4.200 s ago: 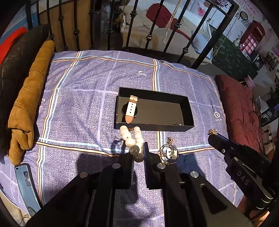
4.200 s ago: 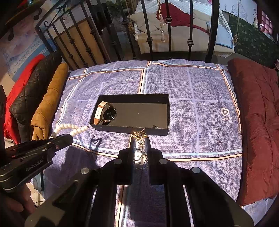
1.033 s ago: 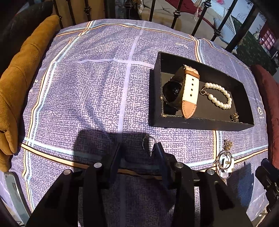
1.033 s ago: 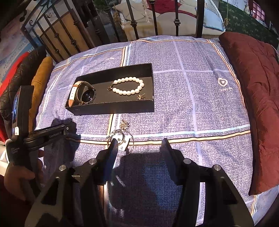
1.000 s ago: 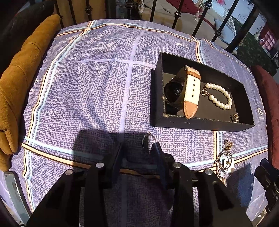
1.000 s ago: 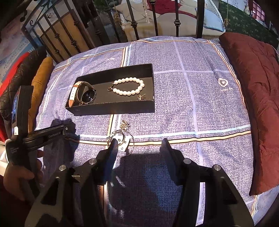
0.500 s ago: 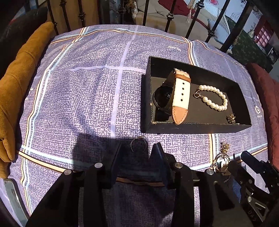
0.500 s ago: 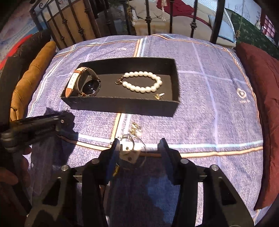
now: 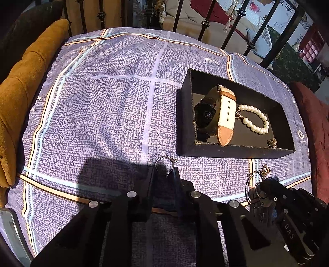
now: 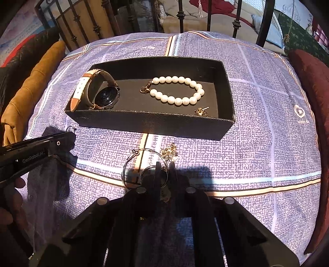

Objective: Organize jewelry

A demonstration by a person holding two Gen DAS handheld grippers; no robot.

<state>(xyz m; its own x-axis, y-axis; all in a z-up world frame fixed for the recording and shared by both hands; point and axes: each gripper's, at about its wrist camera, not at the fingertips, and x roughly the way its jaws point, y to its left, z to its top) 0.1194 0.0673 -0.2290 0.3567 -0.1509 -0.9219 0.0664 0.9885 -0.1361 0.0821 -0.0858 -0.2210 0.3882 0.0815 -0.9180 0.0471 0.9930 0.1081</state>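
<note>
Black tray (image 9: 232, 151) sits on a purple patterned cloth (image 9: 102, 102), long side toward both cameras. Inside it: watch (image 10: 98, 92) with white-and-tan strap at the left end, strap tip resting against the front wall; pearl bracelet (image 10: 176, 90) mid-tray, lying flat, apart from the watch; small gold earring (image 10: 201, 112) near the front-right corner, just beside the front wall. Right end of the tray floor is bare.

Left gripper (image 9: 164, 170) is low over the cloth, just in front of the tray's front-left corner. Its fingers are spread with a gap between them, and a small silver ring (image 9: 164, 161) lies at the tips, partly between them. Cannot tell if either finger touches it.

Right gripper (image 10: 165, 167) is down on the cloth in front of the tray's middle. Its fingers are nearly pressed together, pinching the rim of the large hoop earring (image 10: 144, 166); the rest of the hoops lie left of the tips. A gold charm (image 10: 169, 153) lies on the cloth just beyond the tips, between gripper and tray wall.

Cloth left of the tray is wide open up to the mustard cushion (image 9: 26, 92). Dark red cushion (image 10: 312, 82) borders the right edge. Metal bars (image 10: 181, 16) run behind the far edge.
</note>
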